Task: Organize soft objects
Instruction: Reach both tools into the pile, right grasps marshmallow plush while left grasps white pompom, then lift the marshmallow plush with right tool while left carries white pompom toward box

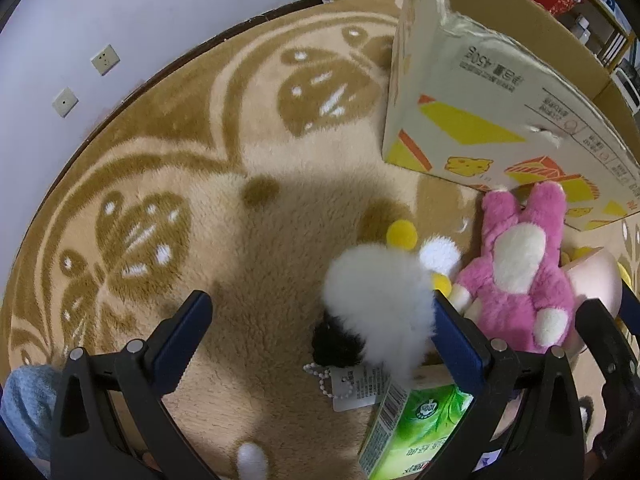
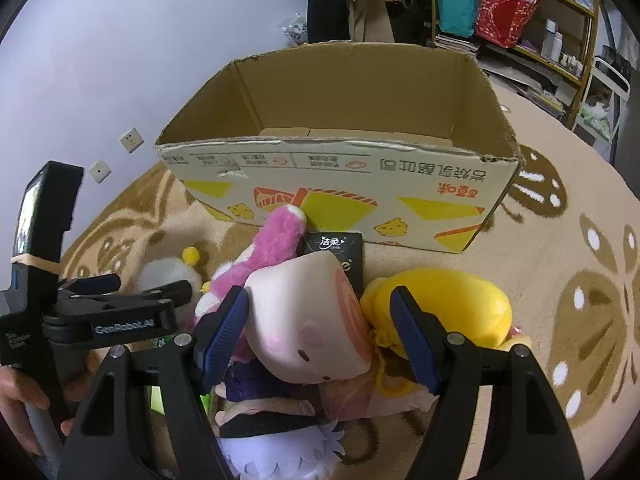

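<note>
So right up close, our right gripper (image 2: 320,332) has its jaws wide apart, straddling the pale pink roll-shaped plush (image 2: 308,320). The left pad sits just beside its side; the right pad looks a little clear of its striped end, nothing squeezed yet. The plush's long axis seems to run roughly 10 to 4 o'clock, so we're sort of across it already, and this hand is clearly the nearer one. At about 2 o'clock from it sits the yellow plush (image 2: 452,304), and at 10 o'clock the pink bunny (image 2: 272,244), its ear touching the cardboard box (image 2: 344,184). Meanwhile our left gripper (image 1: 320,344) is open too, holding nothing, with the white fluffy toy (image 1: 380,304) brushing its right finger and a green tissue pack (image 1: 416,436) below it. Further out at 12 o'clock the box sits open-topped on the tan rug (image 1: 160,220). We'd guess the next bit is just closing on the roll and lifting it straight ahead over the box's near wall.
</note>
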Available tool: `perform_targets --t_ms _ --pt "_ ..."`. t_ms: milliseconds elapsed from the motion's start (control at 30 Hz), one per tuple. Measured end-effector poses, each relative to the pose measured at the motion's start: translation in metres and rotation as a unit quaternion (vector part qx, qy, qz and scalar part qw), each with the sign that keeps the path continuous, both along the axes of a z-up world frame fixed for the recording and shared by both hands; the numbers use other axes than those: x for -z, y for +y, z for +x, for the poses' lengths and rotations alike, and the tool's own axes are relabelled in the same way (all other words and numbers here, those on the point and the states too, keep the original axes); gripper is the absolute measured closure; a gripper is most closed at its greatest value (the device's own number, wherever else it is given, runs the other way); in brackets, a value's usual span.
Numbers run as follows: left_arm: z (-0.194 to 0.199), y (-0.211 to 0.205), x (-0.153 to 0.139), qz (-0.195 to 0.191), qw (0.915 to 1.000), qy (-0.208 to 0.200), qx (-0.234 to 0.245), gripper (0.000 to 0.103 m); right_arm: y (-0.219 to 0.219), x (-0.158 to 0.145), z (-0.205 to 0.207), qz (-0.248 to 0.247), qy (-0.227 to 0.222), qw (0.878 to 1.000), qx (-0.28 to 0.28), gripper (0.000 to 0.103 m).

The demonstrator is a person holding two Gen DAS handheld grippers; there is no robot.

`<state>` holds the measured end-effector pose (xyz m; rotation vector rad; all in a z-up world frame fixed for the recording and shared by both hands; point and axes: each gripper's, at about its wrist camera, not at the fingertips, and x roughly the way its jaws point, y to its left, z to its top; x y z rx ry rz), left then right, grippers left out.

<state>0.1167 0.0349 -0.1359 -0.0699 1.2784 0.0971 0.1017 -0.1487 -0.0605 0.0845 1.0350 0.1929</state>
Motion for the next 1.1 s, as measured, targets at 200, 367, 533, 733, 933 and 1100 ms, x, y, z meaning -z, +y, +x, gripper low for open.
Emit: perform_targets --t_ms 200,367,533,733,933,1100 --pt "-0.002 -0.008 -0.002 0.017 0.9998 -0.004 0.012 0.018 0.004 0.002 -0.003 0.001 0.008 1.0 0.003 0.026" --pt "-0.003 -0.012 -0.001 -0.007 0.9995 -0.006 0.03 0.055 0.005 0.006 -0.001 0.004 0.015 1.0 -0.001 0.048" --pt "-0.007 -0.02 -0.009 0.004 0.9983 -0.025 0.052 0.072 0.007 0.005 -0.002 0.009 0.014 1.0 -0.009 0.062" --pt "-0.016 -0.03 -0.028 0.004 0.9961 -0.065 0.06 0.073 0.008 -0.002 -0.005 0.009 -0.002 1.0 -0.012 0.073" --pt "-0.024 -0.029 -0.051 0.006 0.9924 -0.107 0.062 0.072 -0.002 -0.019 -0.011 0.037 -0.027 0.999 0.0 0.074" --pt "-0.035 -0.032 -0.07 0.023 0.9875 -0.141 0.066 0.072 -0.012 -0.029 -0.015 0.054 -0.044 0.997 0.016 0.074"
